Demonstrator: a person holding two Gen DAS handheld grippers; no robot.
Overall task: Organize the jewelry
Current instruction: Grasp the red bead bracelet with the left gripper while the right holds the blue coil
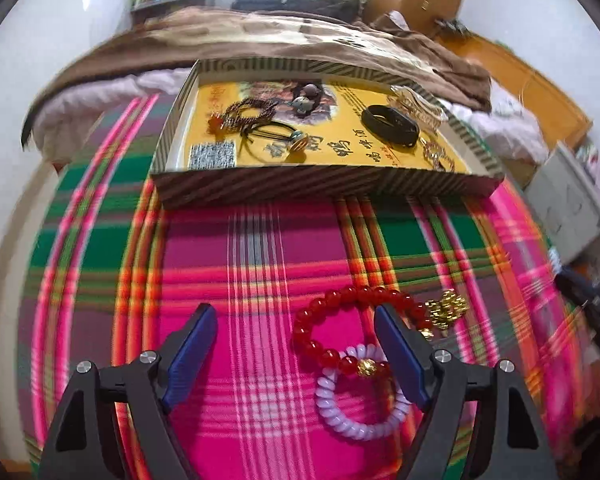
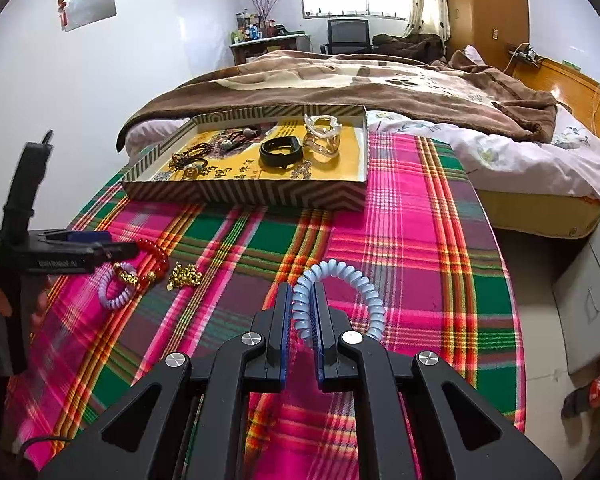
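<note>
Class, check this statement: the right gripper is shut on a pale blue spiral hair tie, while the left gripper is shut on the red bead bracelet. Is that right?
Not quite. The right gripper is shut on the pale blue spiral hair tie, but the left gripper is open above the red bead bracelet, as the left wrist view shows.

Cloth [image 2: 400,240]: I see pink-green-orange plaid.
Box [image 2: 260,194]: brown-cream chevron stripes.
Bracelet [image 1: 332,312]: red beads.
Hair tie [image 2: 340,276]: pale blue.

Both grippers are matte black plastic: the left gripper [image 1: 296,320] and right gripper [image 2: 303,300] have blue finger pads [image 1: 190,356], silver round screws [image 2: 251,338], triangular cutouts. Bare skin lower left in the right view.
</note>
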